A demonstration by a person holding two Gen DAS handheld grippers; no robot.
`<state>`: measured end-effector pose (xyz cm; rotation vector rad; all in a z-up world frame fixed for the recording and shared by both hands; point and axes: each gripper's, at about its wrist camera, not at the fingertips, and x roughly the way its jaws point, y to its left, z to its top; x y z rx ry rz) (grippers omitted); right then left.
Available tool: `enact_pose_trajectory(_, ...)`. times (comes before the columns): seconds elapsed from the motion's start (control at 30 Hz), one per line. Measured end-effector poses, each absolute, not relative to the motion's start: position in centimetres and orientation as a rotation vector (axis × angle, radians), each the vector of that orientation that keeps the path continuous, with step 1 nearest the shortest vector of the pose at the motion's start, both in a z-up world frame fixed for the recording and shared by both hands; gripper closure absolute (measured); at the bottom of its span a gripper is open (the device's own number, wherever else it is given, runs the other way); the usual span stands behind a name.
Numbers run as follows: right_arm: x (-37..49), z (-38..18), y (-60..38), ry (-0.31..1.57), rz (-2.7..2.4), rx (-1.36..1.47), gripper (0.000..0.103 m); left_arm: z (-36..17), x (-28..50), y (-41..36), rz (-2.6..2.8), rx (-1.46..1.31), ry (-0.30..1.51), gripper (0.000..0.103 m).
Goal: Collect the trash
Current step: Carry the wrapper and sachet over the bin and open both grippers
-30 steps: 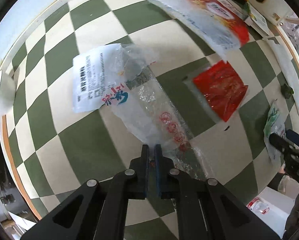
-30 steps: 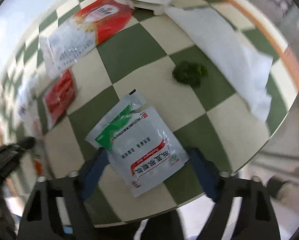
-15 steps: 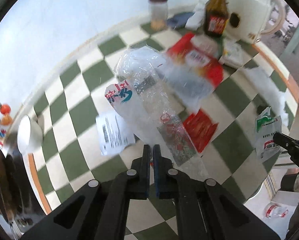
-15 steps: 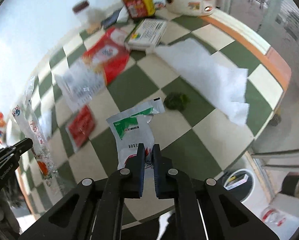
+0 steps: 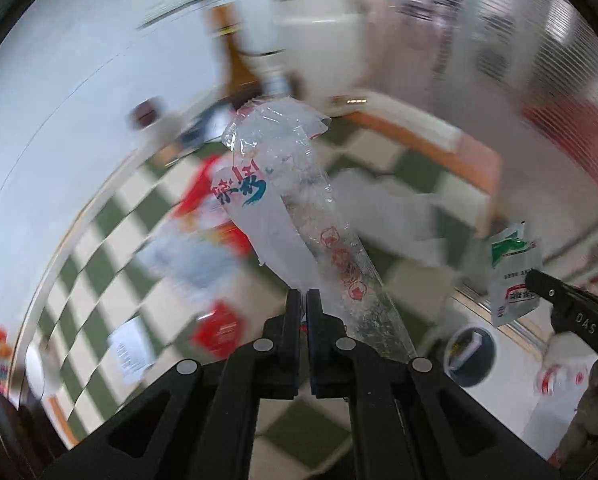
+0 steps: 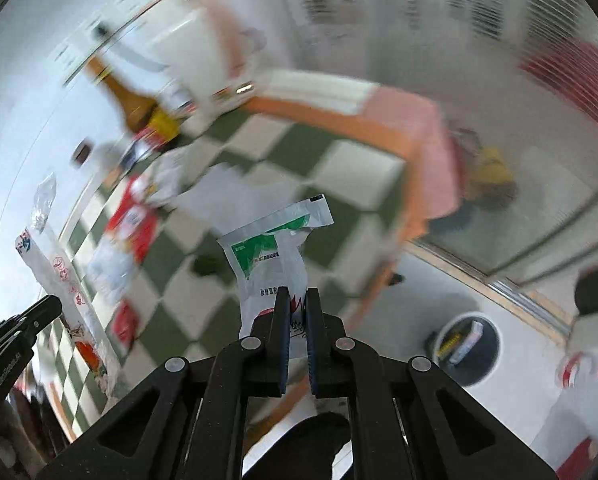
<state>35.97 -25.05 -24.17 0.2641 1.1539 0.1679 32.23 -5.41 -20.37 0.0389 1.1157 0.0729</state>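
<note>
My left gripper (image 5: 303,294) is shut on a long clear plastic wrapper (image 5: 283,208) with blue and red print, held up above the checkered table. The wrapper also shows in the right wrist view (image 6: 55,256). My right gripper (image 6: 297,292) is shut on a white and green sachet (image 6: 273,256), lifted off the table. The sachet also shows in the left wrist view (image 5: 513,276) at the right. A round black trash bin (image 6: 467,346) with some trash inside stands on the floor below the table's edge; it also shows in the left wrist view (image 5: 469,354).
Red wrappers (image 5: 219,328) and a white paper (image 5: 129,350) lie on the green and white checkered table (image 6: 171,312). A brown bottle (image 6: 139,106) and a white appliance stand at the back. The table's orange edge (image 6: 415,208) is at the right. Both views are blurred.
Both grippers have lifted and swung right toward the table's edge, each with its wrapper. The bin on the floor has come into view.
</note>
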Motion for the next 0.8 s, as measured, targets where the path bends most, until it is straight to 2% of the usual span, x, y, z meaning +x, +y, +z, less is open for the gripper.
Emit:
enact_pose_trajectory(0.23, 31.7, -26.4, -39.4, 1.150, -0.082, 0.388, 0.096, -21.4, 34.2, -20.1, -0.193, 0.165, 1.137, 0.102)
enact_pose_trajectory(0.43, 26.9, -31.7, -50.4, 1.191, -0.281, 0.519, 0.096, -26.6, 33.9, -31.8, -0.364, 0.276, 1.224, 0.102)
enact_pose_trajectory(0.5, 25.0, -35.1, -54.1, 1.222, -0.346, 0.570, 0.096, -29.5, 33.6, -35.3, -0.401, 0.317, 1.260, 0.102)
enact_pose_trajectory(0.63, 21.9, -42.9, -59.4, 1.289, -0.433, 0.644, 0.096, -39.0, 33.3, -41.4, -0.469, 0.339, 1.411, 0.102)
enact_pose_trajectory(0.8, 18.5, -56.3, -64.3, 1.397, -0.499, 0.732, 0.096, -54.8, 32.5, -47.3, -0.546, 0.368, 1.635, 0.102)
